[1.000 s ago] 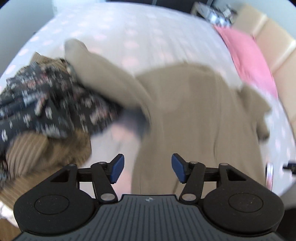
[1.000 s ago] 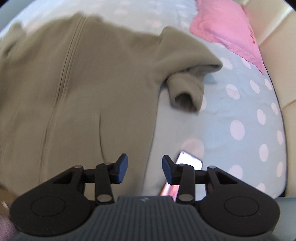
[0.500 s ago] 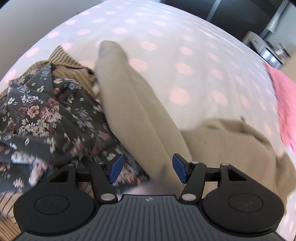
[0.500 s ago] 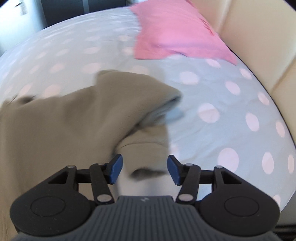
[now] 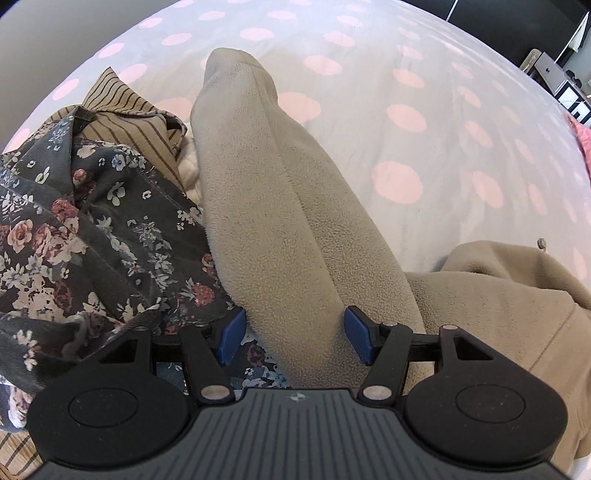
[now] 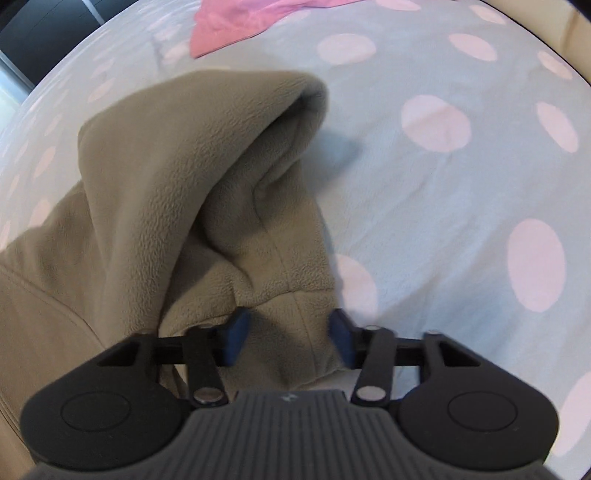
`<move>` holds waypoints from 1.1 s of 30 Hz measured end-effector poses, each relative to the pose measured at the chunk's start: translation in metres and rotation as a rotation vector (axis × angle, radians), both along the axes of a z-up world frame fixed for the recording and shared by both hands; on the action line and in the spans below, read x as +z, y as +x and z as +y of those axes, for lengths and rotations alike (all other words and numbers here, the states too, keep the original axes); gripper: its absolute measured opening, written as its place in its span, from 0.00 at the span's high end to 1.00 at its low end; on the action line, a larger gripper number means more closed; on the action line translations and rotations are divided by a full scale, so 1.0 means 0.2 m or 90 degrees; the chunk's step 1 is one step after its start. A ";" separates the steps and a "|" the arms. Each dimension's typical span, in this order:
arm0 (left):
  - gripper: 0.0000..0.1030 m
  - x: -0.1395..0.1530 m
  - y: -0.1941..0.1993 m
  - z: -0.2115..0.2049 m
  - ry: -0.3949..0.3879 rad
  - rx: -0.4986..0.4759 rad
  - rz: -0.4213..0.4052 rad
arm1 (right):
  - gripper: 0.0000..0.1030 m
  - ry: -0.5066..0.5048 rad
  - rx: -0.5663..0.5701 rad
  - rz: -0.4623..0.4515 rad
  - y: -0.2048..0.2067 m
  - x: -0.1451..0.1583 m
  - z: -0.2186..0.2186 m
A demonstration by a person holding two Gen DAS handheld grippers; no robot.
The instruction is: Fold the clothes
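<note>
The right gripper (image 6: 286, 339), low in frame, has just been closing around the cuff (image 6: 295, 332), so that sleeve's fold can start. The left gripper (image 5: 293, 338) stays spread over the other sleeve (image 5: 280, 206).

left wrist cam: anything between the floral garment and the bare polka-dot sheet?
Yes, in the left wrist view the beige fleece sleeve runs between the floral garment and the bare polka-dot sheet.

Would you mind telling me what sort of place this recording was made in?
Most likely a bedroom: the clothes lie on a bed with a polka-dot sheet, a pink pillow sits at its far end, and a beige fleece jacket and a floral garment wait to be folded.
</note>
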State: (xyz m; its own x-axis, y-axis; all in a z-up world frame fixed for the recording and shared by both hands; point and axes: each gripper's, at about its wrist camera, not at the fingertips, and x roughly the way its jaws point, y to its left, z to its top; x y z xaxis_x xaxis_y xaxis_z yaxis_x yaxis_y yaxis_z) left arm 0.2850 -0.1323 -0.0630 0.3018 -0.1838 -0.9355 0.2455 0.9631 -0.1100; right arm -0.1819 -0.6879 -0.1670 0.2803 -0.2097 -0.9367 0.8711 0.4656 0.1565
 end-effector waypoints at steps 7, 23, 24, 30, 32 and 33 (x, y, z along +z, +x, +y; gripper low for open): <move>0.45 -0.01 -0.03 -0.02 0.019 0.007 -0.007 | 0.89 -0.134 0.049 0.070 -0.03 0.19 0.01; 0.45 0.09 -0.06 0.02 0.047 0.038 -0.023 | 0.90 -0.417 -0.116 0.166 -0.49 0.71 -0.47; 0.45 0.09 -0.05 0.02 0.046 0.041 -0.024 | 0.90 -0.413 -0.115 0.169 -0.51 0.68 -0.48; 0.45 0.17 -0.02 0.06 0.023 0.055 -0.037 | 0.81 -0.341 -0.118 0.178 -0.60 0.42 -0.48; 0.45 0.21 -0.01 0.06 0.005 0.056 -0.047 | 0.70 -0.335 -0.121 0.169 -0.63 0.38 -0.44; 0.45 0.23 0.00 0.06 -0.002 0.054 -0.052 | 0.63 -0.332 -0.121 0.160 -0.64 0.37 -0.42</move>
State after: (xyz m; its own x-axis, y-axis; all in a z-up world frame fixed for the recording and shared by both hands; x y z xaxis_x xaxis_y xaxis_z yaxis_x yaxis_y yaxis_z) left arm 0.2859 -0.1211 -0.0162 0.3911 -0.1570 -0.9068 0.1709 0.9806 -0.0961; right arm -0.3096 -0.7717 -0.0932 -0.0243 -0.6839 -0.7291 0.9272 0.2573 -0.2722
